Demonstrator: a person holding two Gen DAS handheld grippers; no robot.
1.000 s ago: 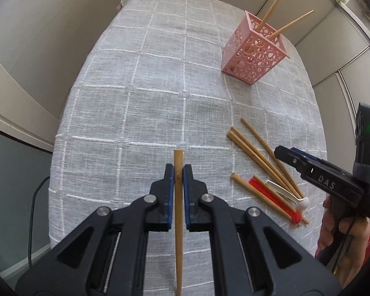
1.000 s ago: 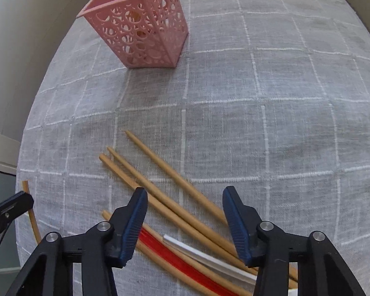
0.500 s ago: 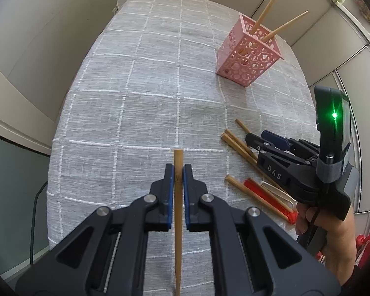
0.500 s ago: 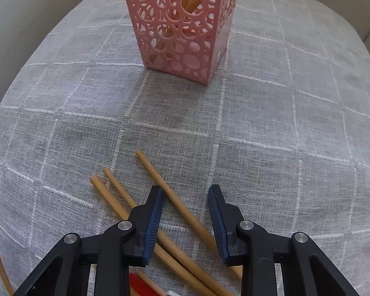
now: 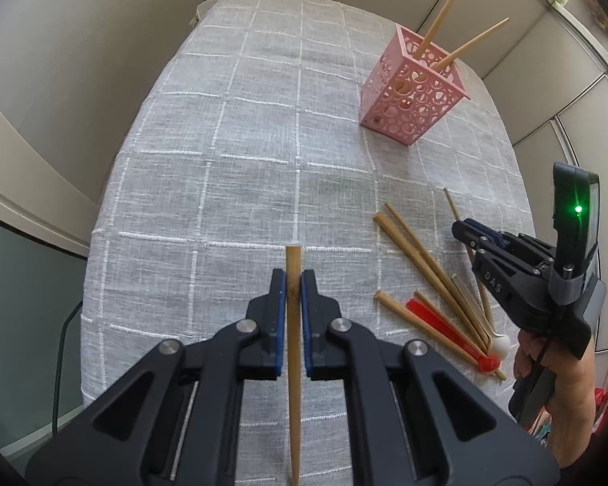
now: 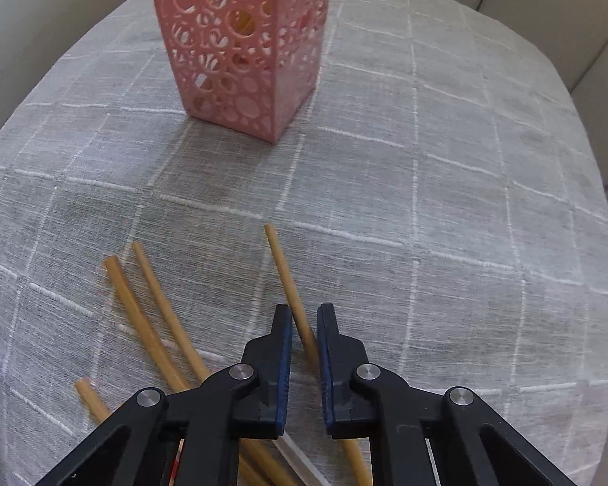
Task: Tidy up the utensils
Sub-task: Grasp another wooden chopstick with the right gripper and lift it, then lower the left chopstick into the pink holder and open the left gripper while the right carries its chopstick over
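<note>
Pink basket [image 5: 411, 89]: upright on the far right of the surface [image 5: 231, 162]; two chopsticks [image 5: 446, 12] lean inside.
Your left claw [image 5: 292, 283]: clamped on one held chopstick [image 5: 293, 356], above the cloth.
Your right claw [image 6: 305, 324]: narrowed around a loose chopstick [image 6: 281, 267]; contact unclear.
Pile [image 5: 433, 279]: chopsticks, red stick, white stick, lying beside your right claw, well short of the basket.

The left gripper [image 5: 292, 283] is clamped on a bamboo chopstick [image 5: 293, 364] that runs straight along its fingers, tip just past them. Ahead and far to its right stands a pink perforated holder [image 5: 411, 97] with two chopsticks leaning in it. Nearer on the right, loose chopsticks [image 5: 417, 255] and a red utensil [image 5: 450, 330] lie fanned on the grey checked tablecloth [image 5: 223, 162], with the right gripper [image 5: 464, 231] over them.
</note>
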